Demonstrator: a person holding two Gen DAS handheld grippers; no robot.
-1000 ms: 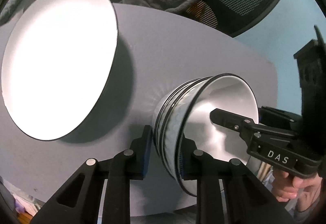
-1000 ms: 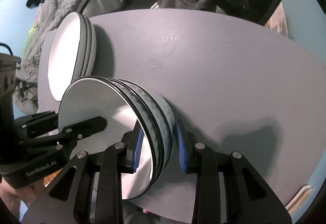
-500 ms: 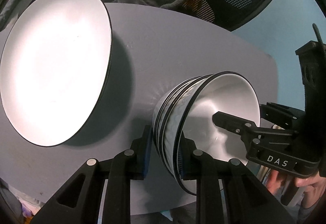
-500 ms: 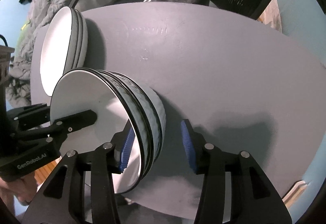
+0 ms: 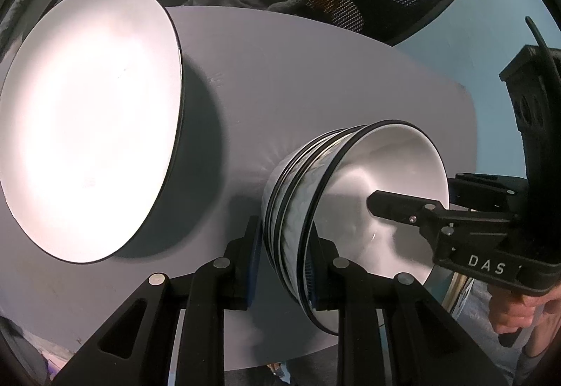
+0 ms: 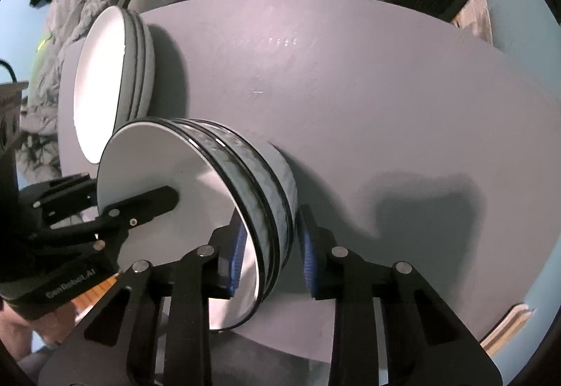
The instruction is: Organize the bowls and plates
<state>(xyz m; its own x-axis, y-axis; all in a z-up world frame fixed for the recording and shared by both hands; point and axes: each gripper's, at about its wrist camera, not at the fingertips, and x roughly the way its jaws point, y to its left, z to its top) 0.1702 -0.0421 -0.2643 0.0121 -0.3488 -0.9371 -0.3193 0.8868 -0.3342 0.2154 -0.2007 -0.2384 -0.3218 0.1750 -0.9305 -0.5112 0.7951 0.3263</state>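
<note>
Bowls nested, plates stacked: nearly done.
Left hand-held gripper (image 5: 284, 263) clamps the bowls' (image 5: 354, 210) rim; right hand-held gripper (image 6: 268, 254) has just been closing on the opposite rim; plates (image 5: 87, 126) ahead-left on the counter (image 6: 350, 87).

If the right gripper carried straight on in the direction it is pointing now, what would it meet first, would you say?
Most likely the grey table. The right gripper points steeply down with the wall of the stacked bowls between its fingers, so the bowls' rim would slide deeper into the jaws before the fingertips reach the tabletop. Depth is hard to judge.
</note>
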